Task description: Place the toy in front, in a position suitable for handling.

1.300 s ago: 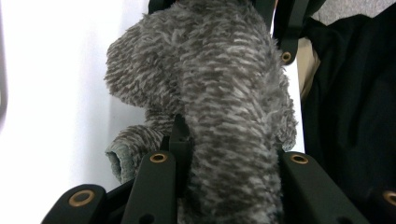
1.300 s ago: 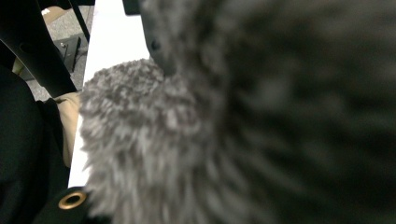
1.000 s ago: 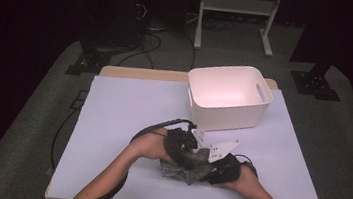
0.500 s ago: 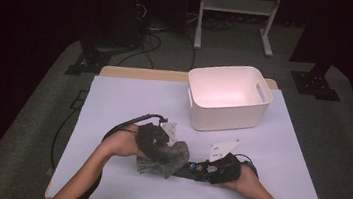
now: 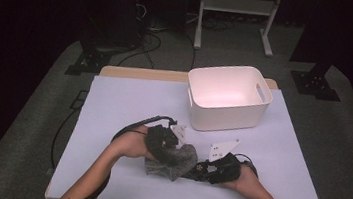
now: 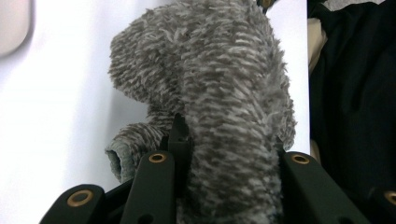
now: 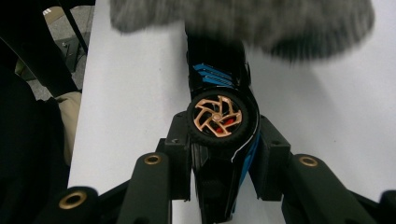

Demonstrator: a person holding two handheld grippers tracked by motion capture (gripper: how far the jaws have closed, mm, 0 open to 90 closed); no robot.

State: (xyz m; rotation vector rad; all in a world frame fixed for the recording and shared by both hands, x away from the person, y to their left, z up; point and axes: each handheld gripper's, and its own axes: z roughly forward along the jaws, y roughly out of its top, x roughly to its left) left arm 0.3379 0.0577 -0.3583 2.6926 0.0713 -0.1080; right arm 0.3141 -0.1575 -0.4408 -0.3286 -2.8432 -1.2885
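Note:
A grey fluffy cloth [image 5: 174,158] lies bunched at the front middle of the table, draped over the far end of a black and blue toy car [image 5: 200,168]. My left gripper [image 5: 165,144] comes in from the left and is shut on the cloth [image 6: 224,79], which bulges up between its jaws. My right gripper [image 5: 208,169] is shut on the toy car [image 7: 219,140], whose gold-spoked wheel [image 7: 219,116] faces up. In the right gripper view the cloth [image 7: 243,21] hides the car's front.
A white plastic bin [image 5: 228,98] stands behind the hands at the back right of the pale table top [image 5: 129,99]. Black cables trail from both grippers. A person's dark clothing [image 6: 355,93] is close to the table's near edge.
My left gripper swept the cloth to the left over the car, then came back slightly to the right. The right gripper and the car have stayed still.

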